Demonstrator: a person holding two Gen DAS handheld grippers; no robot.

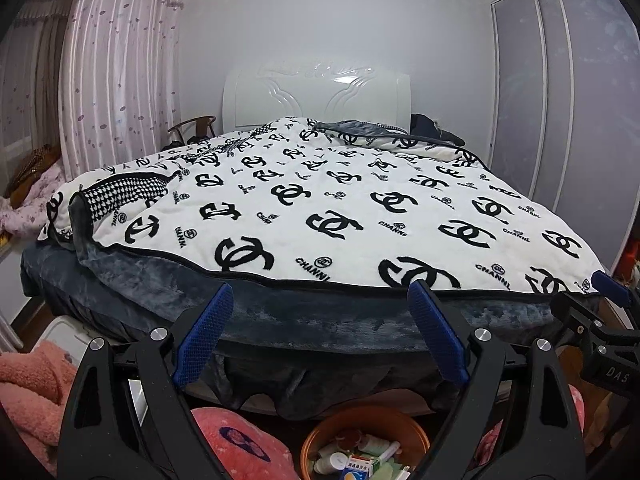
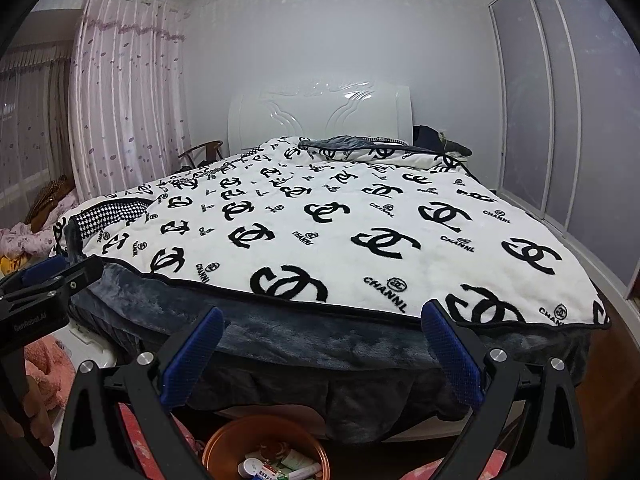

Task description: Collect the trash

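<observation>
Both tools are held at the foot of the bed (image 1: 280, 320), side by side and level. The left gripper (image 1: 320, 332) stands wide open with nothing between its blue pads (image 1: 204, 332); the right gripper (image 2: 320, 352) is spread just as wide and also empty. Below the foot of the bed, between the jaws, sits a copper-coloured bin (image 2: 216, 446) already holding trash (image 2: 280, 466): small tubes, white bottles and a boxed item with Chinese print too small to read. No loose rubbish shows on the blanket (image 1: 340, 208), so collecting looks either barely begun or nearly finished; I cannot tell which. The blanket repeats interlocking-C logos with "CHANNL". "DAS" is stamped on the right tool's body, "GenRobot.AI" on the left's
</observation>
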